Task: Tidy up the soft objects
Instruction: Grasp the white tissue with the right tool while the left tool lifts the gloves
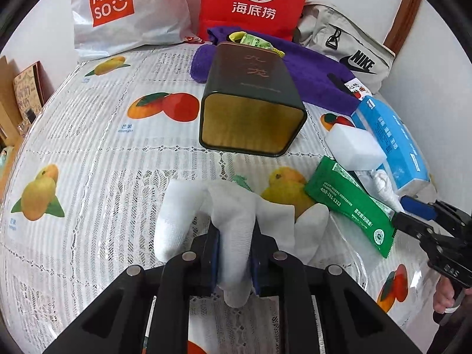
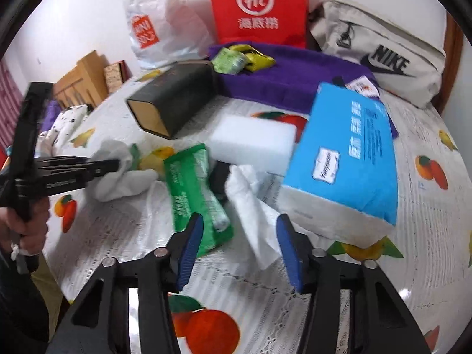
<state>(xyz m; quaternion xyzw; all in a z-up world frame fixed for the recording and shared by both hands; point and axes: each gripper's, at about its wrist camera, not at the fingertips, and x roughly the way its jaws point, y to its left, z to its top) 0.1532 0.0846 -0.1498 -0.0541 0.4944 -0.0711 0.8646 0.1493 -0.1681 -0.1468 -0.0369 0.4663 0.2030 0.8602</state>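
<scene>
A crumpled white cloth (image 1: 236, 221) sits clamped between the blue pads of the left gripper (image 1: 234, 253), bunched on the fruit-printed tablecloth (image 1: 88, 147). Ahead of it lies a dark rectangular tin (image 1: 253, 103) on its side, open end facing back. The right gripper (image 2: 240, 247) has its jaws spread — empty — just above a twisted white tissue (image 2: 253, 206), between a green foil packet (image 2: 194, 194) and a blue tissue pack (image 2: 345, 159).

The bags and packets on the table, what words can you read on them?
"MINISO": white plastic bag.
"Hi" with "海底捞": red paper bag.
"NIKE": beige fabric bag.
"400-181-1212": green foil packet; its other print is too small.
"芒果 mango": fruit-print tablecloth.
Dark metal tin and blue tissue pack: lettering too blurred.
</scene>
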